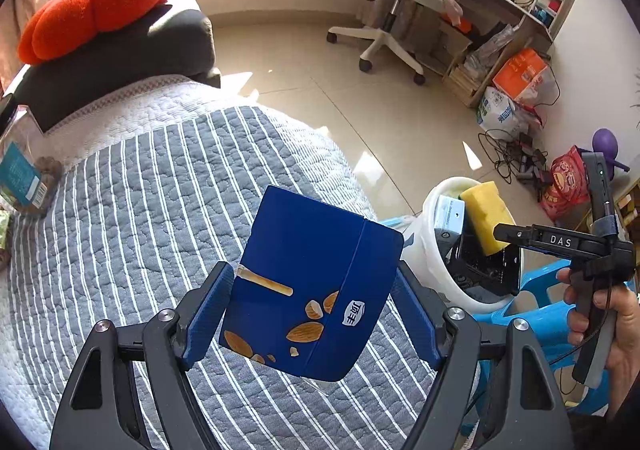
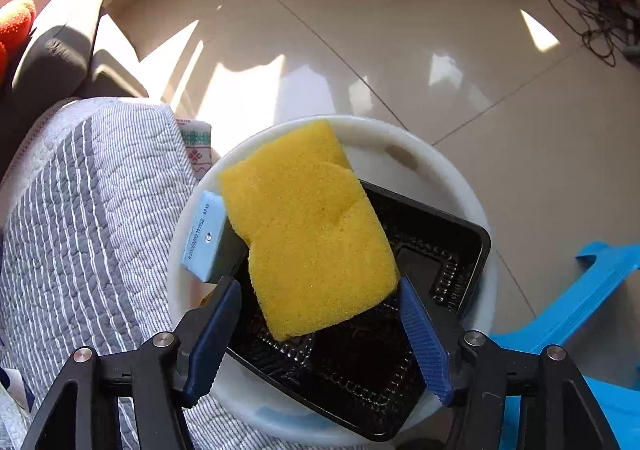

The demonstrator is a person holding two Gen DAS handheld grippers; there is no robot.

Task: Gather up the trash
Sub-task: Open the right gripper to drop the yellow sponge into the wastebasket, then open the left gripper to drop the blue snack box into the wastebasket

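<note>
Left wrist view: left gripper (image 1: 312, 290) clamps a blue snack box (image 1: 308, 286) at frame centre, both pads on its side edges, box lifted clear of the striped bed cover (image 1: 140, 210). At right-centre stands a white bin (image 1: 432, 270), w/ a yellow sponge (image 1: 486, 214), a pale grey carton (image 1: 448, 214) and a black tray (image 1: 488, 274) sticking out of it. The right gripper (image 1: 500, 234) reaches in from the right edge at the sponge, held by a hand (image 1: 612, 322); its opening can't be judged from this angle. Far left edge: a clear packet w/ teal label (image 1: 20, 182) lies on the cover, prob. trash not yet collected.

Right wrist view: right gripper (image 2: 320, 314) sits over the bin (image 2: 460, 178), lower centre of frame. Jaws fairly wide; sponge (image 2: 308, 230) lies between the pads (image 2: 424, 338), right pad at or near its corner, left pad apart from it, so no firm squeeze shows: sponge looks released or resting on the tray (image 2: 440, 270). Carton (image 2: 204, 238) leans at the bin's left wall. Bed cover (image 2: 80, 230) fills the left side.

Progress (est.): three items binned or nearly so; box in hand, to go in; packet at least left on the bed. Roughly past halfway.
</note>
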